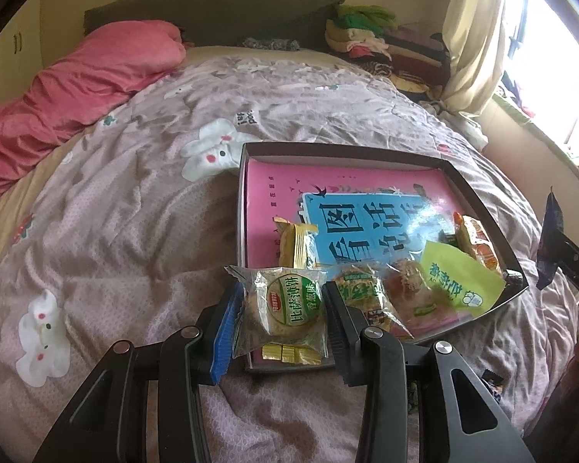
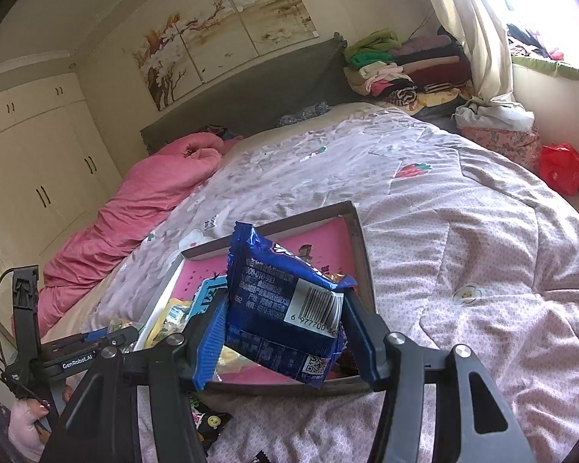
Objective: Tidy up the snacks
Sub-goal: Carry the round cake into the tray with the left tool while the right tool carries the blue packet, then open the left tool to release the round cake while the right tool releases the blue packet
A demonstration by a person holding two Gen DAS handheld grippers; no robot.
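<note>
A shallow dark box (image 1: 478, 196) with a pink and blue printed bottom lies on the bed and holds several snack packets. My left gripper (image 1: 280, 310) is shut on a clear cracker packet with a green round label (image 1: 289, 308), held over the box's near left corner. My right gripper (image 2: 285, 316) is shut on a blue snack packet with a barcode (image 2: 285, 301), held above the near edge of the box (image 2: 357, 239). In the left wrist view the blue packet (image 1: 550, 247) shows at the far right.
A yellow-green packet (image 1: 459, 277), an orange packet (image 1: 476, 241) and a gold packet (image 1: 295, 247) lie in the box. A black packet (image 2: 208, 420) lies on the quilt before it. A pink duvet (image 1: 77, 85) is at left and folded clothes (image 2: 397, 65) at the headboard.
</note>
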